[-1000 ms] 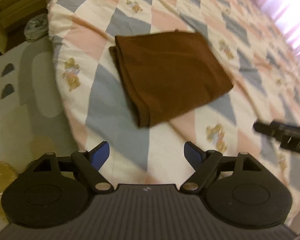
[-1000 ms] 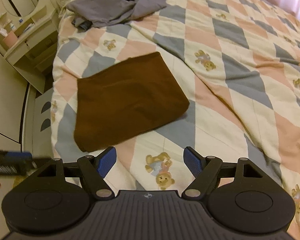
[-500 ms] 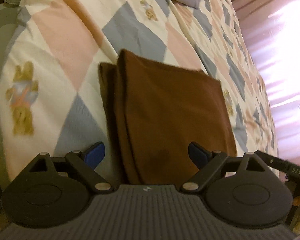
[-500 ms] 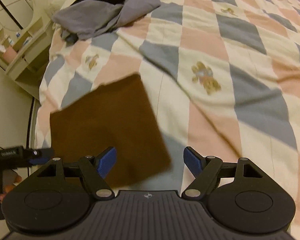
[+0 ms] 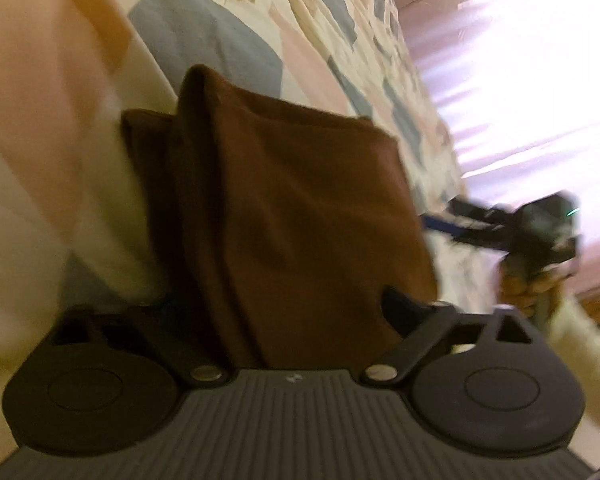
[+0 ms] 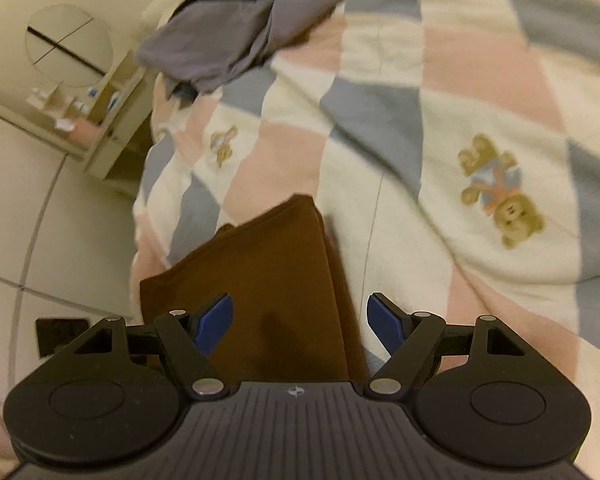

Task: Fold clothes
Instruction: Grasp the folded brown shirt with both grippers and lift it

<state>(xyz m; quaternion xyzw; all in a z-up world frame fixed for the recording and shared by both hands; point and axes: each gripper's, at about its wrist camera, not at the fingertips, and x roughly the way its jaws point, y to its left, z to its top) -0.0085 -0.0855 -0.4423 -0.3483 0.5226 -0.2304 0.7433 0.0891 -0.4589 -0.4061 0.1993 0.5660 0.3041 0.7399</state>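
The brown garment (image 6: 260,280) is matt, soft cloth; the quilt (image 6: 440,128) beneath it is smooth printed cotton; the right tongs (image 6: 300,322) are matt black plastic

Warm dim light, window glare (image 5: 540,80), motion blur

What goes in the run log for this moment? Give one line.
stage: approach | left gripper: open, straddling folded brown garment | right gripper: open, over garment's edge | bed quilt: grey clothes unfolded

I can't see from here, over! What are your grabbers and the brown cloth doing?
Left gripper open, astride folded brown cloth. Right gripper open over its far edge. Cloth flat on checked bear quilt. Nothing in the way.
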